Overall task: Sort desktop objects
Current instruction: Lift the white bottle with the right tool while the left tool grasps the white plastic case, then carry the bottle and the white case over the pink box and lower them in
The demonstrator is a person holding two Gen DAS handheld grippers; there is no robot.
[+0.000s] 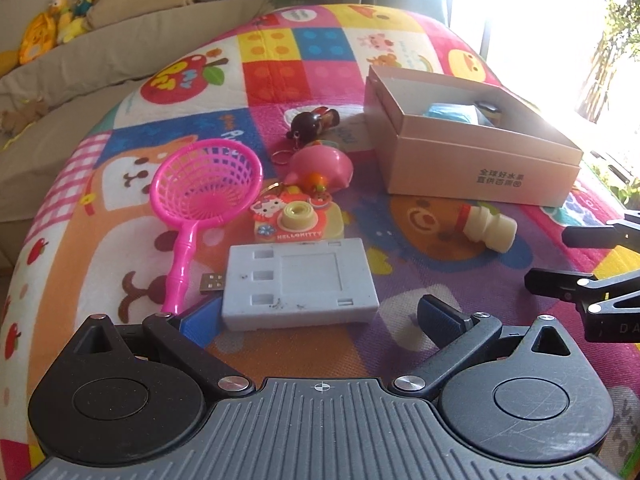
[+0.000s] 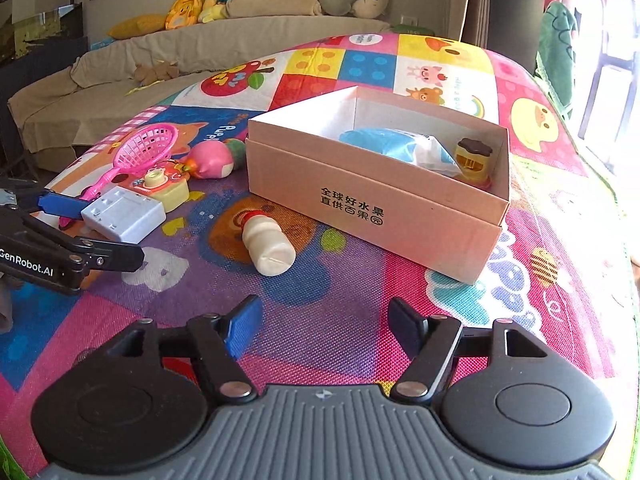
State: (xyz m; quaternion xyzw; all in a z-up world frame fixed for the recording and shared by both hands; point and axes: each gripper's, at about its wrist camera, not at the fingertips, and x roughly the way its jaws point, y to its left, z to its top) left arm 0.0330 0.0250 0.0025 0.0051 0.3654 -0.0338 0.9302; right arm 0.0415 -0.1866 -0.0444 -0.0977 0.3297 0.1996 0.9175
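My left gripper [image 1: 320, 316] is open, its jaws on either side of a pale grey plastic case [image 1: 300, 284] with a USB plug, not closed on it. Behind it lie a Hello Kitty toy camera [image 1: 298, 218], a pink net scoop [image 1: 204, 196], a pink toy [image 1: 320, 166] and a dark doll keychain [image 1: 314, 120]. A small white bottle [image 1: 486, 228] lies on its side. The open cardboard box [image 2: 372, 196] holds a blue-and-white bag [image 2: 400, 144] and a small yellow toy [image 2: 474, 156]. My right gripper [image 2: 326, 326] is open and empty above the mat, near the bottle [image 2: 268, 250].
Everything rests on a colourful patchwork play mat [image 2: 320, 320]. A beige sofa [image 2: 160, 60] with plush toys stands behind. The left gripper [image 2: 96, 232] shows at the left of the right wrist view; the right gripper [image 1: 568, 260] shows at the right edge of the left wrist view.
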